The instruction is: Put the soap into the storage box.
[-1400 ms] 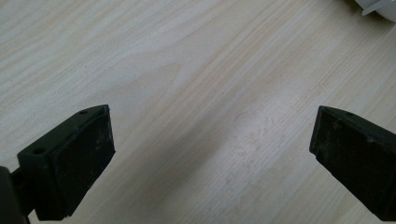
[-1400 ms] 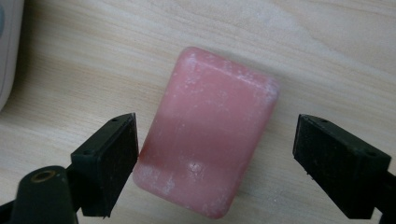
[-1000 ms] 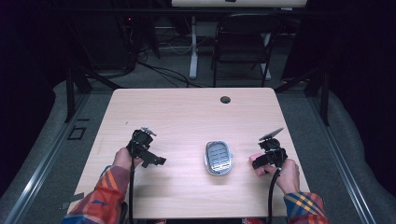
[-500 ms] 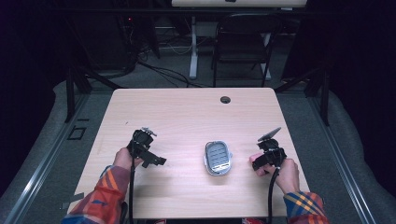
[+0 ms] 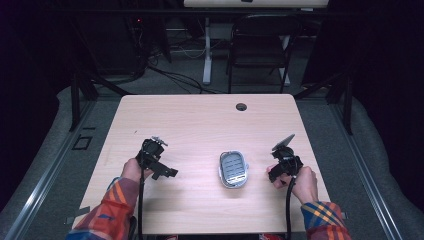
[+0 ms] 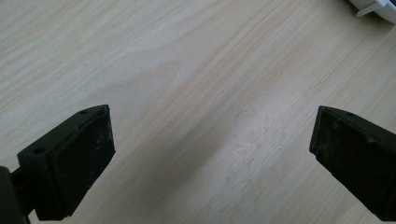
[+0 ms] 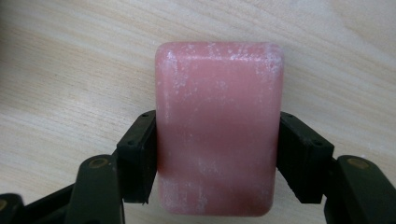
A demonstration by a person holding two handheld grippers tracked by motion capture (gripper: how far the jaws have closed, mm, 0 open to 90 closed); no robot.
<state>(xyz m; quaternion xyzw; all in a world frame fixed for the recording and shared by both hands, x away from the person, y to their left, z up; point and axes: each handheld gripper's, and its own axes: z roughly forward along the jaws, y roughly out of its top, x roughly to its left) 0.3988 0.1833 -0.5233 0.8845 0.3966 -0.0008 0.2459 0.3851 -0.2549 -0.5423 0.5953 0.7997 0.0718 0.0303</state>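
The right gripper (image 7: 218, 154) is closed on a pink bar of soap (image 7: 218, 126), its two black jaws pressing the bar's long sides about halfway up, so that the upper half stands free beyond the pads. In the high view this gripper (image 5: 278, 170) sits low over the near right part of the wooden table (image 5: 200, 125), with a soap dish (image 5: 233, 169), grey-rimmed with a ridged inner tray, just to its left. The left gripper (image 6: 212, 154) is spread wide with nothing between its jaws; under it is bare tabletop, and a white edge of the dish shows at the far right corner of its view. From above it (image 5: 165, 172) rests at the near left, well apart from the dish.

The work looks to be setting the soap into the dish. The main risk is the grip itself: soap is slick and its surface looks chalky, so a squeeze on two smooth sides could let the bar slide or pivot out during the carry. Too hard a squeeze might dent it. The dish looks light and nothing holds it down; if the bar meets the rim rather than the tray, the dish may skate or tip. The left gripper could steady it.
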